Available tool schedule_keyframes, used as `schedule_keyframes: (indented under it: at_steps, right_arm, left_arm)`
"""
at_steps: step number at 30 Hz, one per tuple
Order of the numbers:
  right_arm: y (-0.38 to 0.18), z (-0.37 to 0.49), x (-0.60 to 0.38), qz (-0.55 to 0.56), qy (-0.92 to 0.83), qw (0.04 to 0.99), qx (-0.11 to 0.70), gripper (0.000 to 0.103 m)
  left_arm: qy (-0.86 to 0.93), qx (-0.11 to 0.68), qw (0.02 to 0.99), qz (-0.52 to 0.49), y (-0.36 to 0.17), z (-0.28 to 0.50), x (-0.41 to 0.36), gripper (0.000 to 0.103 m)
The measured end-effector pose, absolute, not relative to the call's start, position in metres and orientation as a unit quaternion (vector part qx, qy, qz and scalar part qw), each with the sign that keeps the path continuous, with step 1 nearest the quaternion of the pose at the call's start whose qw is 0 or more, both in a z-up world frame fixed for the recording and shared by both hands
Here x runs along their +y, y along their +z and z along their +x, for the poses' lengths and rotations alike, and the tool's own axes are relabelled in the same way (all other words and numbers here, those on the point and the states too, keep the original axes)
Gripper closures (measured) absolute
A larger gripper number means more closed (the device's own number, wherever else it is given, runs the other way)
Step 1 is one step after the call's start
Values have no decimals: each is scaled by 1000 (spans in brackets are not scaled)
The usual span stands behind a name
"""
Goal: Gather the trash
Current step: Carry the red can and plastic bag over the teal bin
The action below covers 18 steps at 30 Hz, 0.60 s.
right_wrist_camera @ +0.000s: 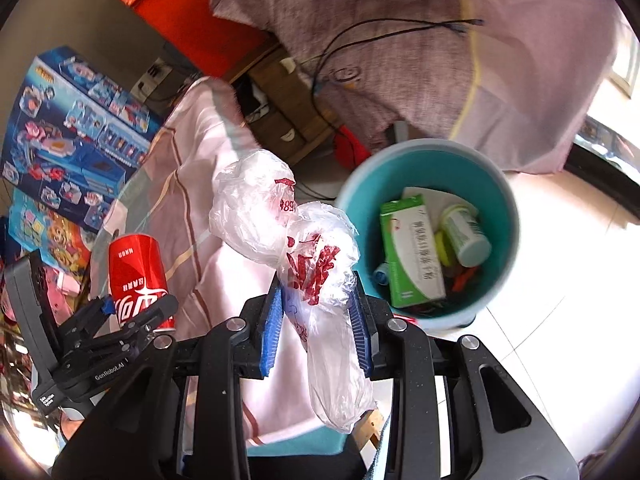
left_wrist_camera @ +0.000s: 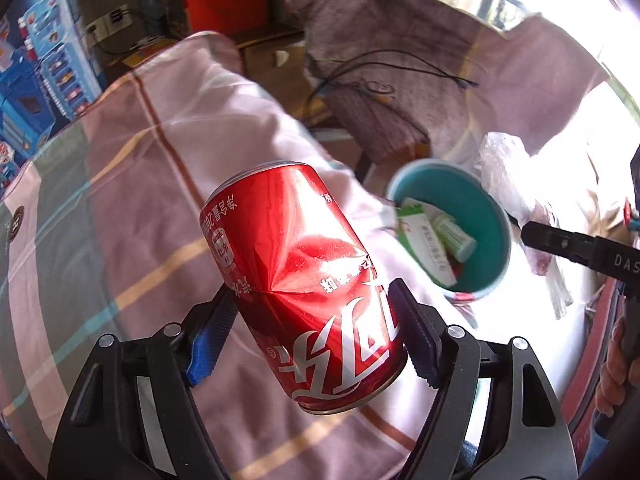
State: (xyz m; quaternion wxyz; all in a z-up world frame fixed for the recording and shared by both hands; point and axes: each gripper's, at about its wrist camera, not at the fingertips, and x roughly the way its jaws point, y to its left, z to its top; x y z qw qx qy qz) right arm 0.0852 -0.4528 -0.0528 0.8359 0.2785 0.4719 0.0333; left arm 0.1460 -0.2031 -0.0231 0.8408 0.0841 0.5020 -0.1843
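My left gripper is shut on a dented red cola can and holds it above the checked cloth; it also shows in the right wrist view. My right gripper is shut on a crumpled clear plastic bag with red print, held just left of the teal bin. The bin holds a green-and-white box, a small green bottle and other scraps. In the left wrist view the bin stands to the right of the can, with the bag and right gripper beyond it.
A pink checked cloth covers the surface under the can. A mauve blanket with a black cable hangs behind the bin. Blue toy boxes stand at the left. White floor tiles lie to the right.
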Motion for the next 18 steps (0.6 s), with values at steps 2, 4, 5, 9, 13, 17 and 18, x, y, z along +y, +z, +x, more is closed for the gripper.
schedule_keyframes:
  at_steps: [2, 4, 5, 9, 13, 17, 18]
  right_arm:
    - [-56, 75, -467, 285, 24, 836, 467, 73]
    - [-59, 67, -479, 293, 17, 835, 466, 73]
    - [-60, 65, -484, 295, 14, 835, 465, 73]
    - [-65, 61, -505, 308, 0, 832, 461, 73]
    - [-70, 64, -520, 320, -9, 829, 460, 73]
    - [-77, 71, -528, 325, -12, 824, 464, 73]
    - [-78, 74, -529, 326, -13, 822, 466, 73]
  left_arm:
    - [-193, 500, 839, 91, -24, 139, -214, 27]
    - [-204, 500, 836, 95, -26, 134, -224, 27]
    - [-210, 500, 834, 97, -27, 132, -230, 27]
    - [-233, 499, 827, 111, -32, 126, -258, 27]
    - [-256, 491, 822, 130, -33, 122, -283, 27]
    - [-275, 488, 817, 138, -35, 125, -302, 27]
    - [-279, 486, 816, 139, -36, 126, -305, 27]
